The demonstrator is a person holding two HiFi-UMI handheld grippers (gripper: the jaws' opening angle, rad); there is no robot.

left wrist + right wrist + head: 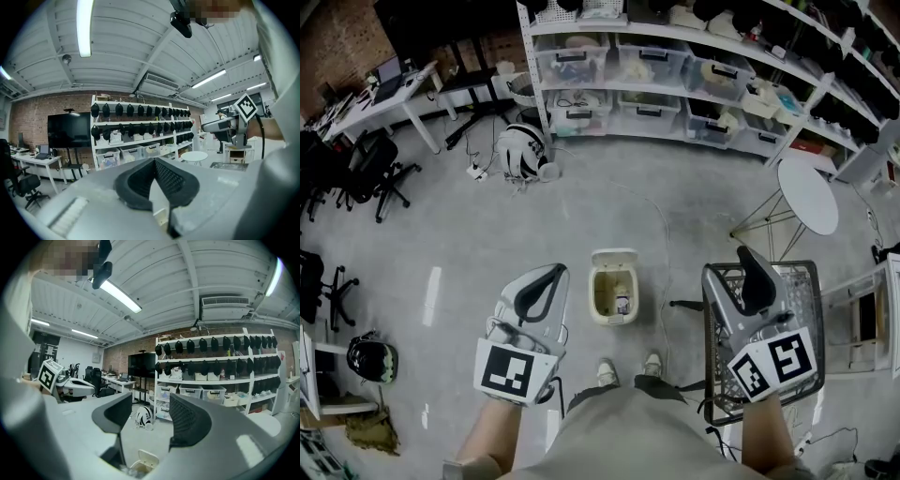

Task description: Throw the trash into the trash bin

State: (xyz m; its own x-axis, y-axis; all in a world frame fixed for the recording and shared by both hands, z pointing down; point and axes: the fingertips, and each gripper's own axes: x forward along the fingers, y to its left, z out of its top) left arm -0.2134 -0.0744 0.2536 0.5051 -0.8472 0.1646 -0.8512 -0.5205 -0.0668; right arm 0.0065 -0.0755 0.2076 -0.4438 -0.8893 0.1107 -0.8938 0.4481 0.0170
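**Left fingers closed and empty, right fingers parted, trash seen in the bin**

The left gripper (546, 277) is held level above the floor, to the left of the bin. Its fingers (136, 180) are brought together at the tips, and nothing is caught between them.

The trash bin (593, 298) is set on the floor between the two grippers, just ahead of the person's shoes (606, 372), with its lid raised. A small piece of trash (622, 302) is seen lying inside it.

The right gripper (754, 267) is held over a wire cart (806, 281). Its fingers (187, 420) are spread well apart, nothing is gripped or touched by them, and the bin is seen below the gap
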